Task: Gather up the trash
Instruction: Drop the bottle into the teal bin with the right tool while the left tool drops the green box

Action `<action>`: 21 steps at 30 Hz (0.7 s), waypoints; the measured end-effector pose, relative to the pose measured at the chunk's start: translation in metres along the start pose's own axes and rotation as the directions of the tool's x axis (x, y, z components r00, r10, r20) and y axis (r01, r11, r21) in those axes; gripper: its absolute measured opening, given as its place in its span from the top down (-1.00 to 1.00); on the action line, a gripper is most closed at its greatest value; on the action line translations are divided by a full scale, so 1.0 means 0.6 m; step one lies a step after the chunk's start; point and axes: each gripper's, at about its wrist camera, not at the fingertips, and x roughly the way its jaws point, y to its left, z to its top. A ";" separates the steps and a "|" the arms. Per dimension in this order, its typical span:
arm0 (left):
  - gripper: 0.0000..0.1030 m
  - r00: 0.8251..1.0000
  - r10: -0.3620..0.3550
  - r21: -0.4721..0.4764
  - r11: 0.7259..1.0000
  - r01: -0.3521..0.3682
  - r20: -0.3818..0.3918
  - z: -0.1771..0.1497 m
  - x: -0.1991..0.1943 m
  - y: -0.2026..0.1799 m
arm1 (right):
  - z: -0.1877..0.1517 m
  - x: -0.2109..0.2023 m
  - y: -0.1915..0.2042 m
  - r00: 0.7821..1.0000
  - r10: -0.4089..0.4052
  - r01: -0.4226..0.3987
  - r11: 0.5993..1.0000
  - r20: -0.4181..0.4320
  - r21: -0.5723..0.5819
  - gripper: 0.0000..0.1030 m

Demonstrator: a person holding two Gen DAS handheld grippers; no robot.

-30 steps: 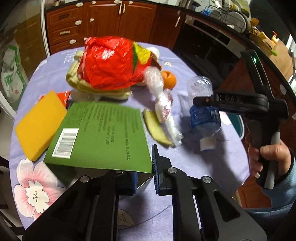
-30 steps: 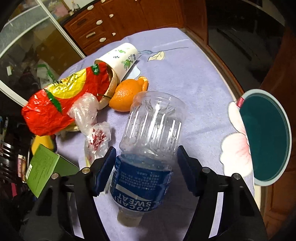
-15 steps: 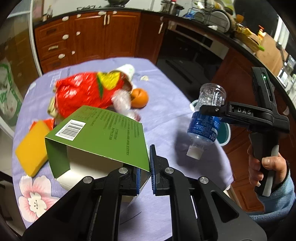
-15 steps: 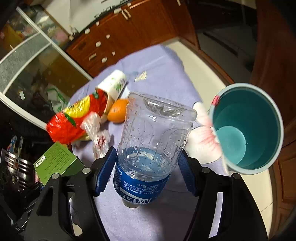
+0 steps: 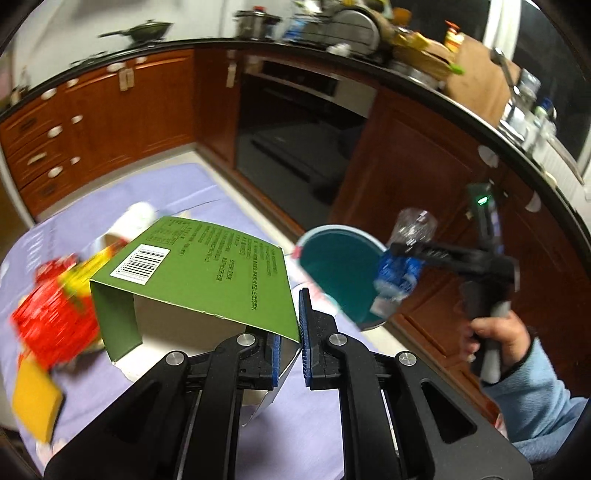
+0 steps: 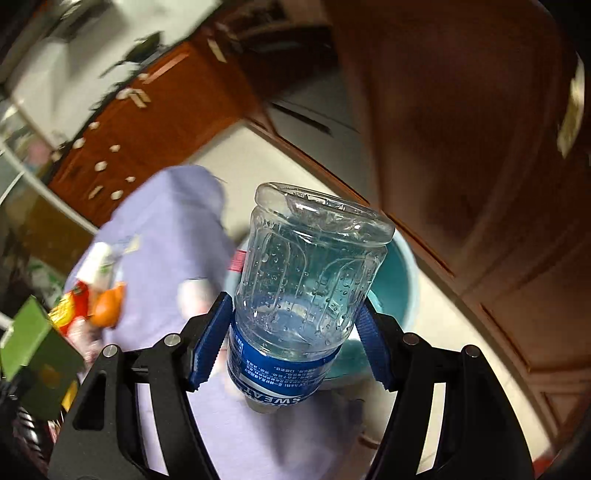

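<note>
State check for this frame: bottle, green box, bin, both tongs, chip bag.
bottle: empty, inverted, cap down, held above the bin
green box: open-ended, lifted off the table
bin: open
left tongs: shut on the box wall
right tongs: shut on the bottle
chip bag: crumpled, lying on the table

Left gripper fingers nearly closed; right gripper fingers spread, clamping

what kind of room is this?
Most likely a home kitchen: wooden cabinets with drawers, a built-in oven under a countertop, and a wok among the pots on top. Both grippers work over a table with a purple floral cloth.
</note>
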 end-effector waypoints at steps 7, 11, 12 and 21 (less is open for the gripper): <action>0.82 0.994 -0.083 0.067 0.994 0.088 -0.072 0.054 0.111 -0.064 | 0.002 0.100 -0.050 0.993 -0.026 0.033 0.998 -0.119 0.054 -0.25; 0.82 0.987 -0.121 0.080 0.988 0.130 -0.109 0.074 0.168 -0.089 | 0.014 0.129 -0.058 0.987 -0.017 0.028 0.997 -0.162 0.067 -0.26; 0.82 0.985 -0.127 0.079 0.987 0.137 -0.119 0.076 0.179 -0.092 | 0.016 0.137 -0.059 0.984 -0.018 0.031 0.997 -0.177 0.071 -0.26; 0.82 0.971 -0.164 0.093 0.979 0.181 -0.172 0.088 0.236 -0.130 | 0.018 0.140 -0.099 0.972 0.022 0.007 0.992 -0.232 0.123 -0.34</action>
